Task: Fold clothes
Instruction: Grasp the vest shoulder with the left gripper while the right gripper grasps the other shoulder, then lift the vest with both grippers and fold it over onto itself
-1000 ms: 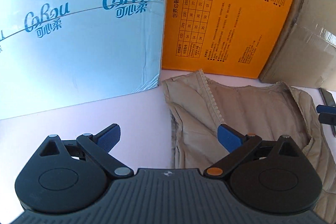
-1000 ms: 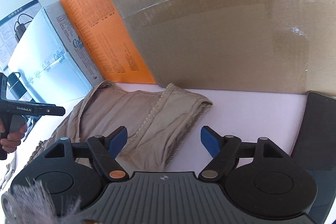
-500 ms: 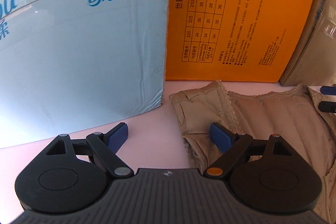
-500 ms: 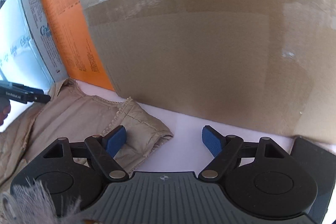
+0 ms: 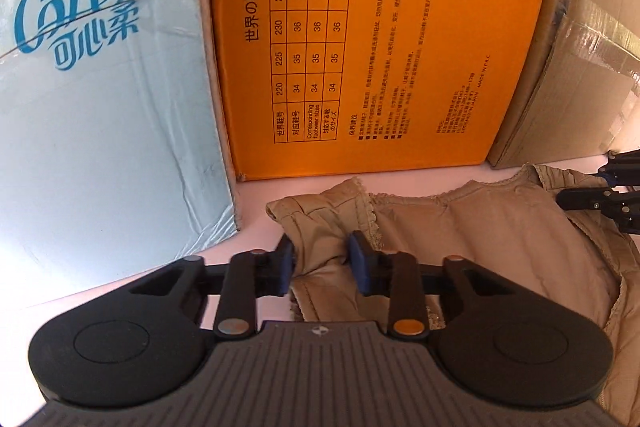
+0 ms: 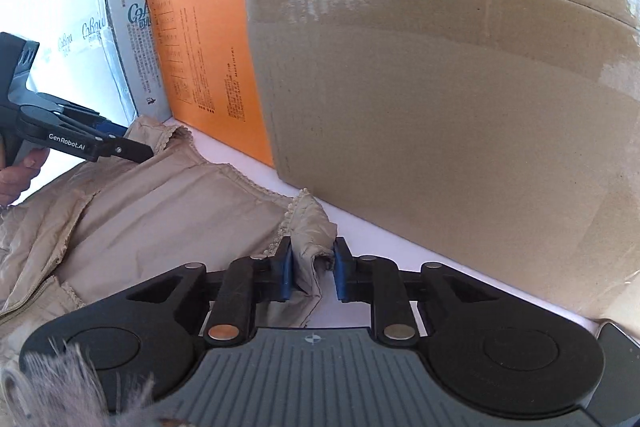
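Note:
A beige padded jacket with frilled trim [image 5: 480, 235] lies flat on the pale table [image 5: 120, 279]; it also shows in the right wrist view [image 6: 168, 203]. My left gripper [image 5: 322, 263] is shut on the jacket's far left corner, fabric bunched between the blue pads. My right gripper [image 6: 312, 267] is shut on the jacket's far right corner, a fold pinched between its pads. The left gripper also shows from the side in the right wrist view [image 6: 132, 147]. The right gripper shows at the edge of the left wrist view [image 5: 600, 195].
Three boxes stand close behind the jacket: a light blue one [image 5: 100, 107], an orange one [image 5: 360, 39] and a brown taped cardboard one [image 6: 440, 107]. A dark flat object [image 6: 616, 331] lies at the right. Grey fur trim [image 6: 60, 387] shows at the lower left.
Both grippers moved forward onto the jacket's far corners and closed on the fabric; half a second ago both stood open.

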The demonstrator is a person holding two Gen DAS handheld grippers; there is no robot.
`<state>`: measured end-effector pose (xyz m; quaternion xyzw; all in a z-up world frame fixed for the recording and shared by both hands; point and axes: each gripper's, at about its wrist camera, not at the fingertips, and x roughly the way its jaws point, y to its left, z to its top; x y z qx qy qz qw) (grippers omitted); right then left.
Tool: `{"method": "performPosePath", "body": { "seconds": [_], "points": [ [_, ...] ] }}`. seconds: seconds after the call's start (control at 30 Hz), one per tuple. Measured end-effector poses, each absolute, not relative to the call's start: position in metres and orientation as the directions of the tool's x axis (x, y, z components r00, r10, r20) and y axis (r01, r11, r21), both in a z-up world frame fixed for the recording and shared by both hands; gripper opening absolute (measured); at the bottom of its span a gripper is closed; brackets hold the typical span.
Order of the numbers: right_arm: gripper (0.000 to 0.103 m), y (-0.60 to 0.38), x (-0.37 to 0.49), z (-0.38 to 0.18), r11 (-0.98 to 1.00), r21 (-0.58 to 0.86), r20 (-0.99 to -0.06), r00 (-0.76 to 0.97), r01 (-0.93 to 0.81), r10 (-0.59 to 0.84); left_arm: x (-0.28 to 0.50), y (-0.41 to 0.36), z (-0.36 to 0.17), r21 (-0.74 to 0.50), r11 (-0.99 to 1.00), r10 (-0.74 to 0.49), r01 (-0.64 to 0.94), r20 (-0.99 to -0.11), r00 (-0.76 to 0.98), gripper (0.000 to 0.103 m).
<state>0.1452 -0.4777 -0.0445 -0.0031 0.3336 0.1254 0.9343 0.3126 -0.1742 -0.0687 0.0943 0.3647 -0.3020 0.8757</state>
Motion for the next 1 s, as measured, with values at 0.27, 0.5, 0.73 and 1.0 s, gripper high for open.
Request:
{"method": "performPosePath", "body": {
  "seconds": [0.27, 0.5, 0.73, 1.0],
  "points": [
    [0.012, -0.491, 0.134, -0.031, 0.956, 0.257, -0.586, 0.763, -0.144, 0.273, 0.294, -0.180, -0.049, -0.024, 0.804, -0.455, 0.594, -0.669, 0.588, 0.016],
    [0.012, -0.491, 0.105, 0.005, 0.908, 0.399, -0.492, 0.805, -0.129, 0.331, 0.250, -0.151, 0.003, -0.011, 0.788, -0.500, 0.615, -0.594, 0.630, 0.014],
    [0.012, -0.482, 0.056, 0.044, 0.811, 0.553, -0.373, 0.814, -0.191, 0.446, 0.189, -0.111, 0.056, -0.012, 0.744, -0.581, 0.668, -0.506, 0.638, 0.014],
    [0.013, -0.473, -0.008, 0.079, 0.652, 0.688, -0.221, 0.763, -0.320, 0.608, 0.113, -0.055, 0.102, -0.024, 0.645, -0.698, 0.763, -0.425, 0.577, 0.014]
  ]
}}
